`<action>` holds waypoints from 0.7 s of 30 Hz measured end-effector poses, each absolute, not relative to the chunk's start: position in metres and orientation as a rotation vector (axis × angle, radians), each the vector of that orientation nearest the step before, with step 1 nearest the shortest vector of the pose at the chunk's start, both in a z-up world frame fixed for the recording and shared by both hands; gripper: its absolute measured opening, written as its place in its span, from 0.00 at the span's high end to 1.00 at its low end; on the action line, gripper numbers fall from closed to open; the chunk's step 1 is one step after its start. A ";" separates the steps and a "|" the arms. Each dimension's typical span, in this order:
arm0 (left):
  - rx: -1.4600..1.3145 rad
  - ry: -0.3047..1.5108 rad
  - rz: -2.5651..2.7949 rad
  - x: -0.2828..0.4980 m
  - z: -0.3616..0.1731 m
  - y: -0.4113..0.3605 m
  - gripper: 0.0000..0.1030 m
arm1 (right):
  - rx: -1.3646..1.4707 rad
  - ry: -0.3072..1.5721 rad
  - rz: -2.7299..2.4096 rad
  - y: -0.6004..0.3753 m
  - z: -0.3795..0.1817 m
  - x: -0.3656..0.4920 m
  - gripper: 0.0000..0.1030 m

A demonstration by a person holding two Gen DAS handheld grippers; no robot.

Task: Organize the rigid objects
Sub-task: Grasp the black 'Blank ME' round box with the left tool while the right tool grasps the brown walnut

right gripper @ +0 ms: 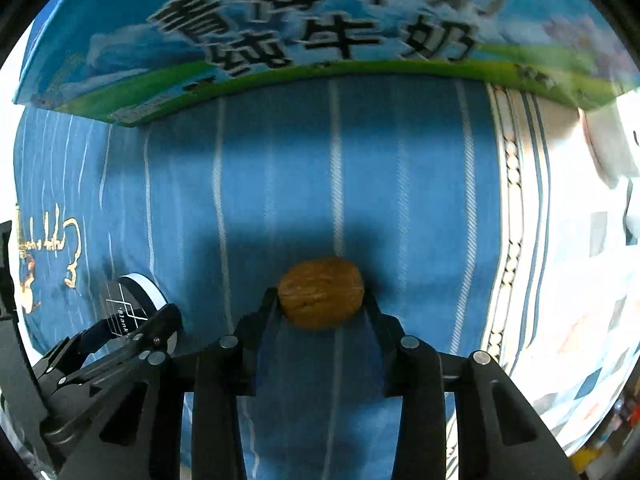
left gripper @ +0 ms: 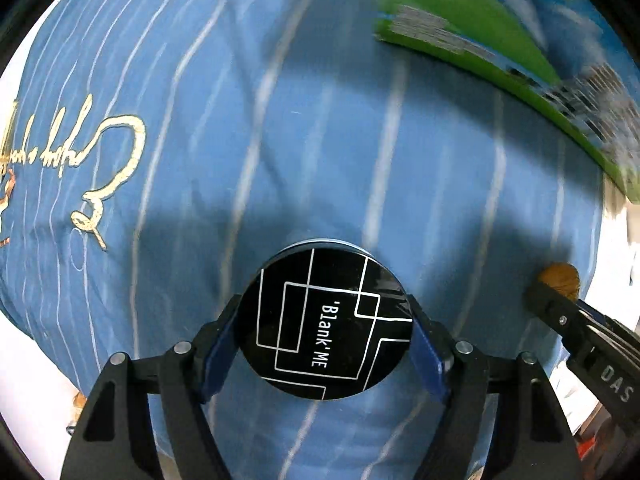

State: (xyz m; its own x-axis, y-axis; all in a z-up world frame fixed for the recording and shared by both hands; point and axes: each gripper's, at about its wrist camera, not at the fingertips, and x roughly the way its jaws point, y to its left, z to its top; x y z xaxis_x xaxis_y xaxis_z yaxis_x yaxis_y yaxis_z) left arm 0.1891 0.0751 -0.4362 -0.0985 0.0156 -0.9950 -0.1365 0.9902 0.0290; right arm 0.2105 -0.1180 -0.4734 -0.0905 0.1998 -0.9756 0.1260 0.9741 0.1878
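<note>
The left gripper pinches the black round tin between its fingers above the blue striped cloth. Right of the tin, the right gripper clamps a walnut, near the milk carton.

A round tin with a black lid is seen, and thin white lines in boxy shapes and white letters are drawn on it. A brown walnut with a wrinkly shell is seen. A blue cloth with thin white stripes is spread under them, and gold curly writing is stitched on it at 9 o'clock. A box at 12 o'clock is coloured sky blue and grass green, with big black letters.
</note>
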 end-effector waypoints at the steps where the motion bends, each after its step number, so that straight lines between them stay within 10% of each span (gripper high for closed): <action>1: -0.084 1.662 0.116 0.187 -0.435 0.069 0.28 | 0.233 1.671 0.053 -0.124 -0.472 0.208 0.60; 21: 0.059 1.610 -0.070 0.161 -0.423 -0.038 0.28 | 0.170 1.640 -0.028 -0.205 -0.449 0.150 0.60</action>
State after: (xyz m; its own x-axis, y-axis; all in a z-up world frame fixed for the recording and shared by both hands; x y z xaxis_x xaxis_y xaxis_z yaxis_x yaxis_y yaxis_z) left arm 0.1606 -0.0383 -0.4226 -0.0401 -0.0056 -0.9992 0.0817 0.9966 -0.0089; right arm 0.1498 -0.2049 -0.4495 -0.0665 0.0932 -0.9934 0.1273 0.9883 0.0842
